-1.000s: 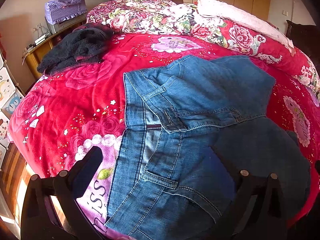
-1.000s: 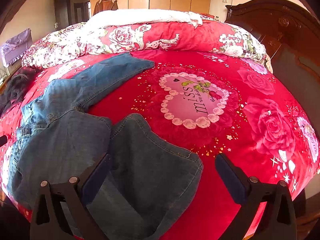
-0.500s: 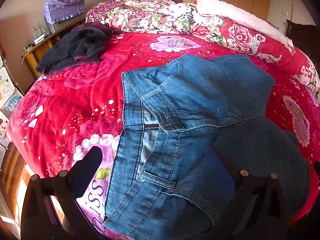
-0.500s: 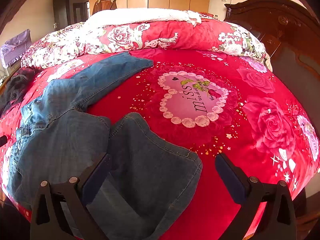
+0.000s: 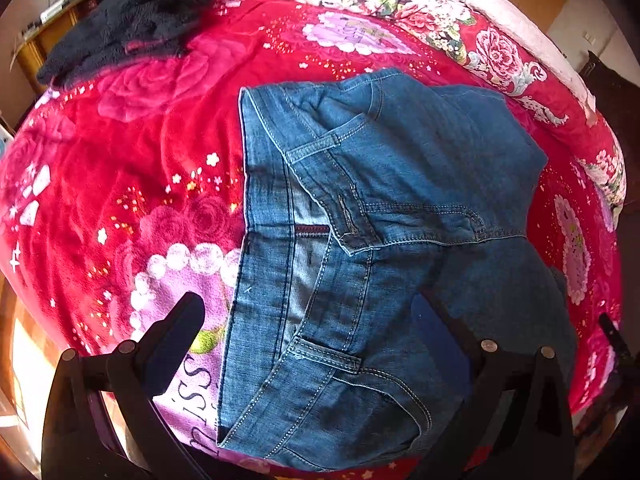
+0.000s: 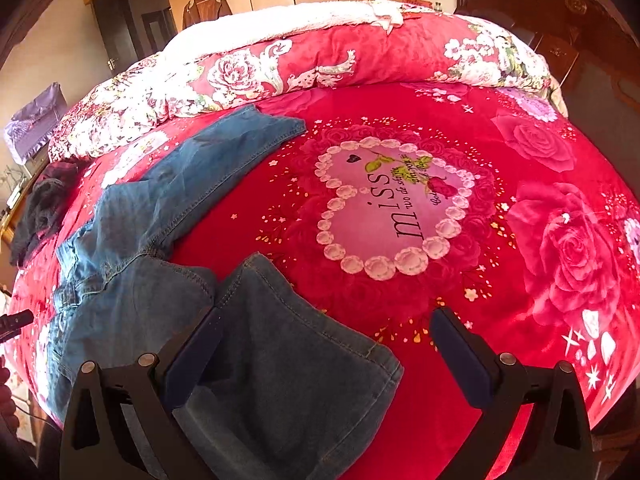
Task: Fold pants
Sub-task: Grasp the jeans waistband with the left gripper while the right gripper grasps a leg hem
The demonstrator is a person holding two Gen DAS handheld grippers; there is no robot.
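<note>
blue denim jeans point(image 5: 360, 240) lie spread near front edge of red floral-blanket bed point(image 6: 400, 120); left claw point(image 5: 308, 312) spread above waistband, right claw point(image 6: 324, 328) spread above leg hem.

Illumination: strong, warm daylight. Both views are bright, with saturated colour on the red floral plush bedspread point(image 6: 520, 128). The white fleece blanket edge point(image 6: 280, 20) is near overexposure. The blue denim pants point(image 5: 400, 168) are sharp at centre. Fisheye distortion bows the bed; corners vignette to black. Dark shadow covers the near denim.
</note>
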